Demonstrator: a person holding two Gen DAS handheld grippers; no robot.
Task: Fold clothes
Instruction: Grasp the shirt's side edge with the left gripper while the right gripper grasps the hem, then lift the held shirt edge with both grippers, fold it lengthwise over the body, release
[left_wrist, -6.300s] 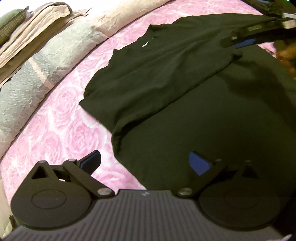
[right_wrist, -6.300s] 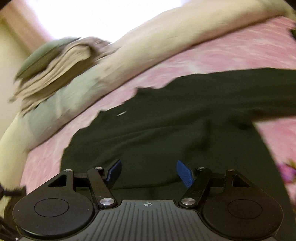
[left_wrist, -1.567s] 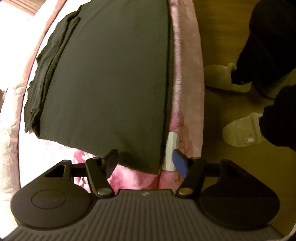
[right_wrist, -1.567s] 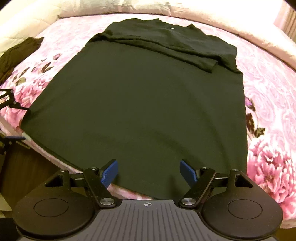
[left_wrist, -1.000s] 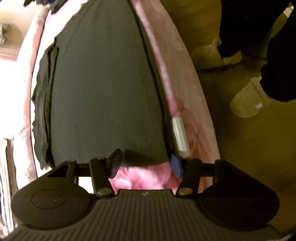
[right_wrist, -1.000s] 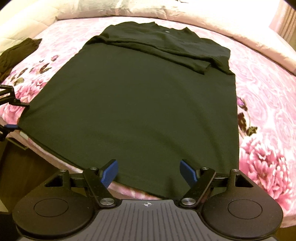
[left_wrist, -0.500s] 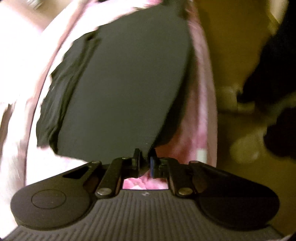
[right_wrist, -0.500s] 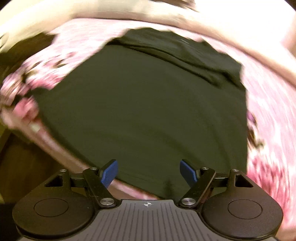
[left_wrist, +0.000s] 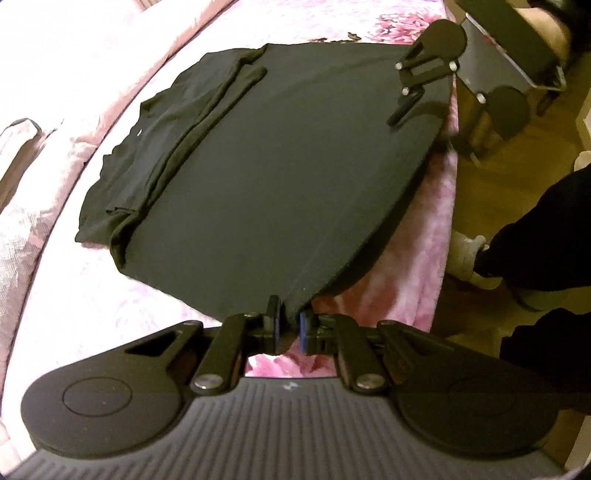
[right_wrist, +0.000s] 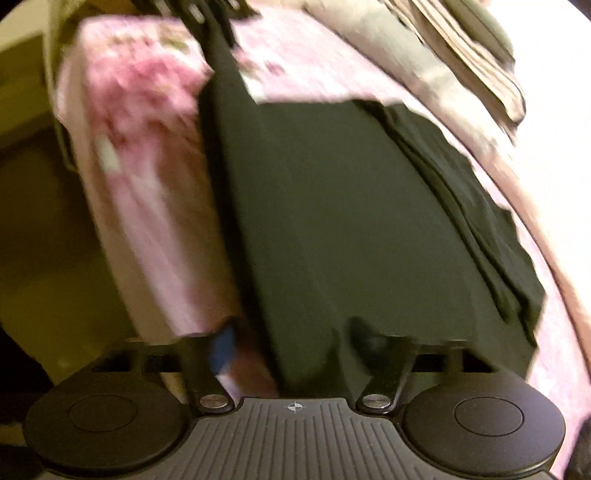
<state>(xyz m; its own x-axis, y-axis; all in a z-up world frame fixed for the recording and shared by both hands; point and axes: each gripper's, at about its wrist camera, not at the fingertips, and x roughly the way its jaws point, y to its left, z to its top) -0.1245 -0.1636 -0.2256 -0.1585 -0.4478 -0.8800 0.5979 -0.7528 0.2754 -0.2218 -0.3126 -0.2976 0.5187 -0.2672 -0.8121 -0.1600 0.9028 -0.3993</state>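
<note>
A black shirt (left_wrist: 280, 177) lies flat on the pink flowered bedspread (left_wrist: 74, 317), its sleeves folded in across the chest. My left gripper (left_wrist: 288, 328) is shut on the shirt's bottom hem corner at the bed's edge. My right gripper (right_wrist: 295, 343) is open, its fingers (right_wrist: 221, 347) straddling the other hem corner of the shirt (right_wrist: 351, 221); this view is blurred. The right gripper also shows in the left wrist view (left_wrist: 410, 99) at the far hem corner.
The bed's edge drops to a wooden floor (left_wrist: 524, 162) on the right. The person's dark legs and light slippers (left_wrist: 469, 254) stand there. Folded blankets and pillows (right_wrist: 476, 48) lie along the bed's far side.
My left gripper has shut on the hem corner and lifted it slightly. My right gripper has swung down to the other hem corner, still open.
</note>
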